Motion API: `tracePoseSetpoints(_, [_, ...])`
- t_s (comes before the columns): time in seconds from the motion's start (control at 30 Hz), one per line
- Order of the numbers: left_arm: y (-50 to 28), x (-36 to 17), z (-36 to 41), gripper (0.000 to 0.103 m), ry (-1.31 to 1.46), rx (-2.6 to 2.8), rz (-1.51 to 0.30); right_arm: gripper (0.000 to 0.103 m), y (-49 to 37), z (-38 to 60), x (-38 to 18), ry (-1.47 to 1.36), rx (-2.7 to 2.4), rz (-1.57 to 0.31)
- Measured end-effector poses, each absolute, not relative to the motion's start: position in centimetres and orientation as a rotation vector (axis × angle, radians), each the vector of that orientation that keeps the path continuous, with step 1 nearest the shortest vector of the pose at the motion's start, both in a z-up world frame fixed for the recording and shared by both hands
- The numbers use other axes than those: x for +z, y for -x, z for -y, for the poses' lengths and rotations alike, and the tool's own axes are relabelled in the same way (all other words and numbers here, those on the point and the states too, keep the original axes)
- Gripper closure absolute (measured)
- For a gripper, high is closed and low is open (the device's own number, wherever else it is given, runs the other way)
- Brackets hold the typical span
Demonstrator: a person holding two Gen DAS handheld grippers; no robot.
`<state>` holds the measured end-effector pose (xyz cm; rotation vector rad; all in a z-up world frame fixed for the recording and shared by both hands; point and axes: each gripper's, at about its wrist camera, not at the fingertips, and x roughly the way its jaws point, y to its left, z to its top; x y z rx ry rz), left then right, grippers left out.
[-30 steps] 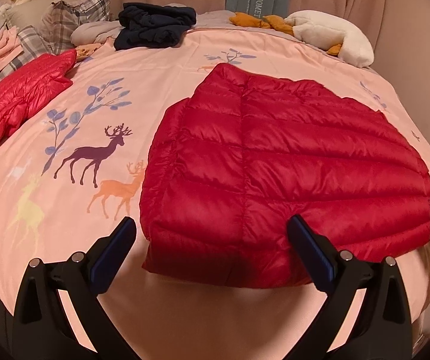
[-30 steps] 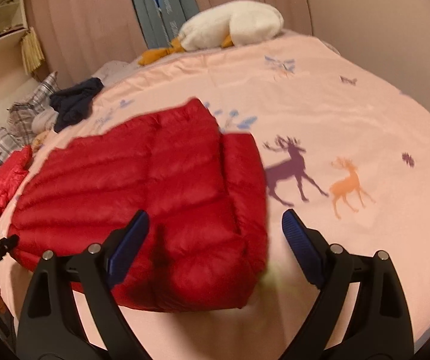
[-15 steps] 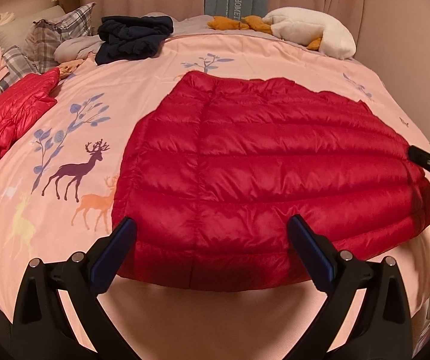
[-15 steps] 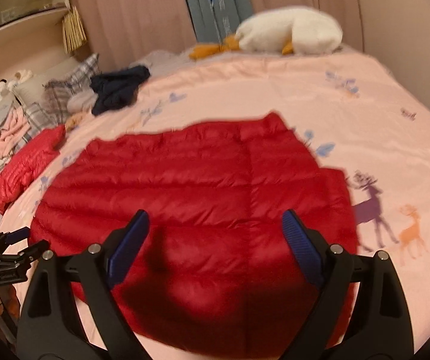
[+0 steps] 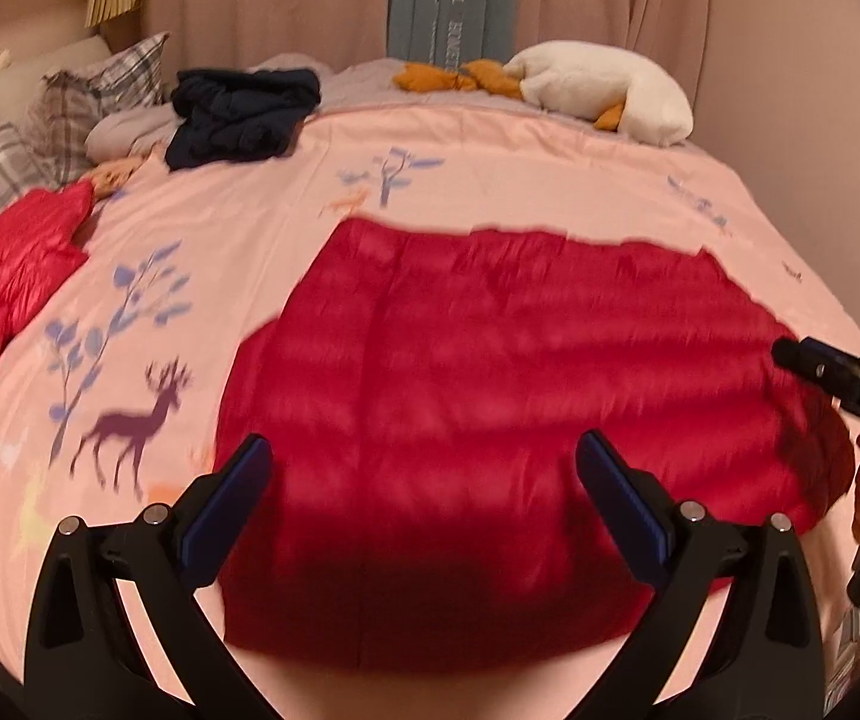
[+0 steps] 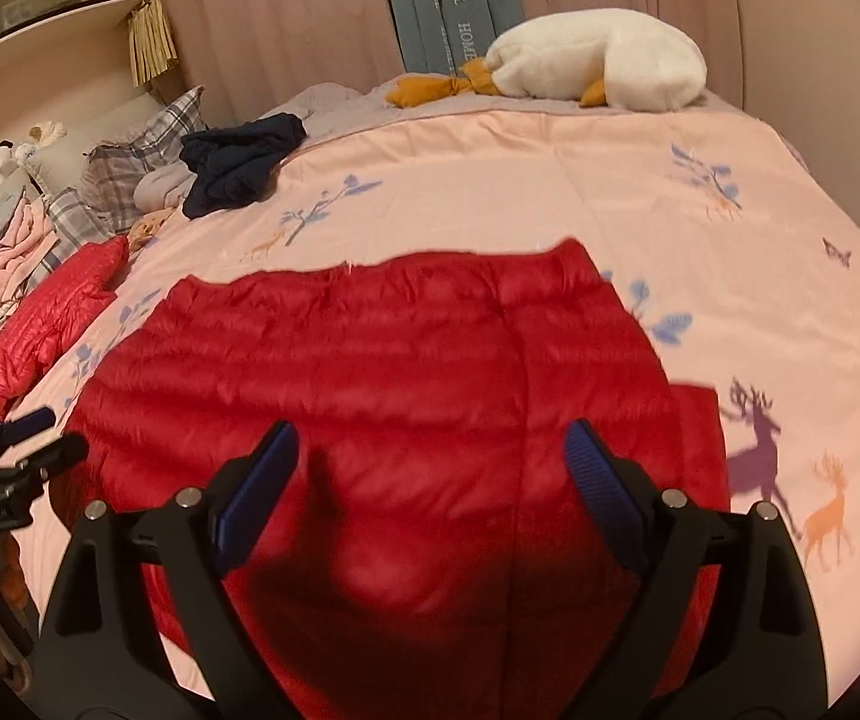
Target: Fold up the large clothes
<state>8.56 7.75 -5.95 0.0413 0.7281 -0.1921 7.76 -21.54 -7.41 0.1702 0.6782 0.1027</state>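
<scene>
A dark red quilted down jacket [image 5: 508,420] lies spread flat across the middle of a pink bedspread [image 5: 238,222] printed with deer and blue branches; the left gripper [image 5: 424,492] hangs above the jacket's near edge, jaws spread wide with nothing between them; the right gripper [image 6: 430,474] hangs over the same garment from the other side, likewise released and empty — neither touches the fabric. Further back lie a crumpled navy garment [image 5: 244,114] and a white plush goose [image 6: 598,60] near the curtain; a second, brighter red puffer jacket [image 6: 52,318] sits at the left edge — beside plaid pillows [image 5: 100,96].
</scene>
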Motion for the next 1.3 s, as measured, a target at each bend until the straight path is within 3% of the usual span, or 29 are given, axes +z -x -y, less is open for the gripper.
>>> tracePoseSetpoints(0.33, [-15.1, -8.0, -4.8, 0.001, -0.084, -0.205, -0.797, 0.010, -13.0, 21.2, -9.6, -0.173, 0.086, -0.796])
tracePoseSetpoints(0.83, [-17.8, -7.0, -4.4, 0.001, -0.065, -0.220, -0.782, 0.009, -16.1, 21.5, -8.6, -0.219, 0.072, -0.793])
tracePoseSetpoints(1.3, [-20.5, -9.5, -3.9, 0.001, -0.061, -0.217, -0.865, 0.007, -18.7, 21.1, -11.4, -0.216, 0.067, -0.878])
